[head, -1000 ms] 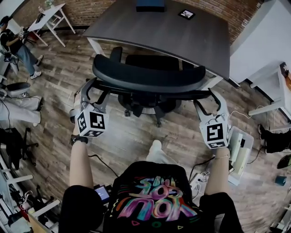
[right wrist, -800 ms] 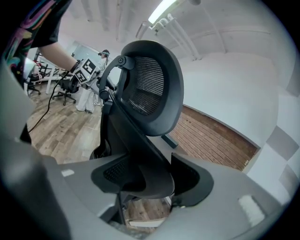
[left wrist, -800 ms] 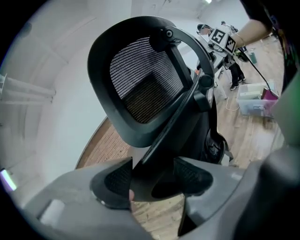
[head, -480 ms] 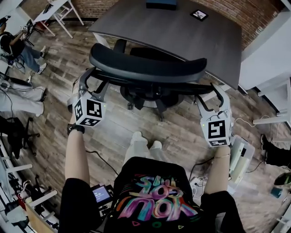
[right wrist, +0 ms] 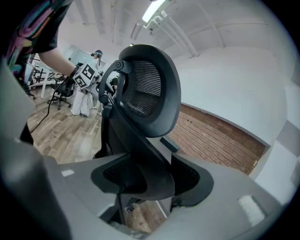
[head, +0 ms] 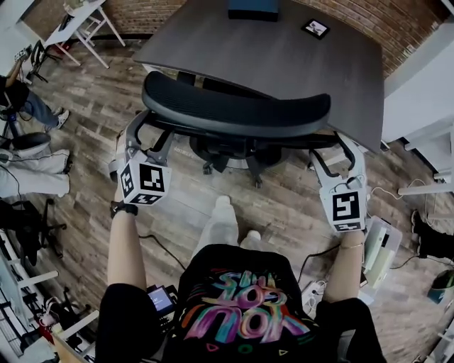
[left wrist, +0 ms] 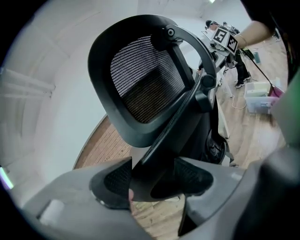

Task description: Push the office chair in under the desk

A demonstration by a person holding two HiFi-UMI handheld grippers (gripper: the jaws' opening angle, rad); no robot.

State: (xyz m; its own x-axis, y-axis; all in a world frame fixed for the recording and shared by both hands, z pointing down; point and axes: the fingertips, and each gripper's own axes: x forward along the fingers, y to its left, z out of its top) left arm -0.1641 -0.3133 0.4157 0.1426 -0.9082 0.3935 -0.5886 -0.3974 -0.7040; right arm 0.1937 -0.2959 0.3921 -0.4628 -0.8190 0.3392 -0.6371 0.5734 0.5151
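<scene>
The black office chair (head: 234,113) stands with its mesh backrest toward me and its seat partly beneath the dark grey desk (head: 284,60). My left gripper (head: 151,138) is shut on the left side bar of the chair's back frame. My right gripper (head: 332,152) is shut on the right side bar. In the left gripper view the frame bar (left wrist: 173,122) fills the gap at the left gripper (left wrist: 152,180), with both pads against it. The right gripper view shows the right gripper (right wrist: 150,180) clamped the same way below the backrest (right wrist: 150,89). The chair's base is mostly hidden.
A black box (head: 253,8) and a marker tag (head: 316,28) lie on the desk. A brick wall runs behind it. A white bin (head: 379,244) and cables sit on the wood floor at right. People sit at far left (head: 21,99), near a white folding table (head: 85,25).
The chair has rolled forward toward the desk, and its seat is further under the top. Both grippers moved forward with it, still clamped on the back frame.
</scene>
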